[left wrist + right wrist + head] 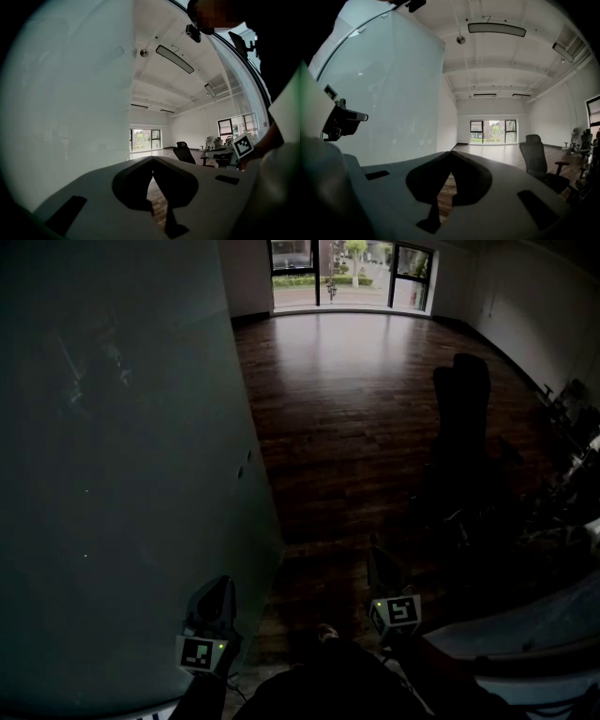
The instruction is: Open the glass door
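Head view, door: the glass door (122, 474) is a tall frosted pane along my left. Its edge ends where the wood floor (375, 409) runs clear ahead. This fits a leaf already swung wide or one shut across another way.
Head view, tongs: my left gripper (217, 594) is low and just beside the pane, probably so it can push. My right gripper (380, 570) is well apart from the pane, over the floor.
Left gripper view: jaws together with nothing between them. The pane fills the left side, and I see no handle.
Right gripper view: jaws pressed together and empty. Two small round fittings (424, 140) sit on the pane, and an office chair (536, 157) stands to the right.
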Motion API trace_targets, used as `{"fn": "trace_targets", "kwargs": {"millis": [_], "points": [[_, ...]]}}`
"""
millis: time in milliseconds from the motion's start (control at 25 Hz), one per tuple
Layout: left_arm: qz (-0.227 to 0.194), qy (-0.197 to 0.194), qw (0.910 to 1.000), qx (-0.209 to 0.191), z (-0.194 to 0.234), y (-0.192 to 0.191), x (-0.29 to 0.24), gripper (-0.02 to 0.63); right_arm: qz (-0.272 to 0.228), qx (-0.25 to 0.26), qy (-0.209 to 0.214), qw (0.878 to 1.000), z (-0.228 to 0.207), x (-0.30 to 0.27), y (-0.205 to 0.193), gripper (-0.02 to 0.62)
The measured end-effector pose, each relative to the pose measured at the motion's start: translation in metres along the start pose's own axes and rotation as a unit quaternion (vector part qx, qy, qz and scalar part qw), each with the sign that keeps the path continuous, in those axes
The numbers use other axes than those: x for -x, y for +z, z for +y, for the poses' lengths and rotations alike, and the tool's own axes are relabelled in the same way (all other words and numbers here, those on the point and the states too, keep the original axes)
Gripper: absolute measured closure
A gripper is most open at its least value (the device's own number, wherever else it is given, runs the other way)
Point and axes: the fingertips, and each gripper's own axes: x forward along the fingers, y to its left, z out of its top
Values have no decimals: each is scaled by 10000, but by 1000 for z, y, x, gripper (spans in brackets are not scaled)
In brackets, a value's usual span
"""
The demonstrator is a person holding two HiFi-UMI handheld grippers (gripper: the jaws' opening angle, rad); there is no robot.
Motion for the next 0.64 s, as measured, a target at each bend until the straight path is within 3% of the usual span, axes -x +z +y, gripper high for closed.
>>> {"fn": "trace_targets", "kwargs": {"millis": [640], "points": [[-34,-23,10000,-50,-3,1,-10,600,68,-25,-135,9999,-18,6,-8,607]]}}
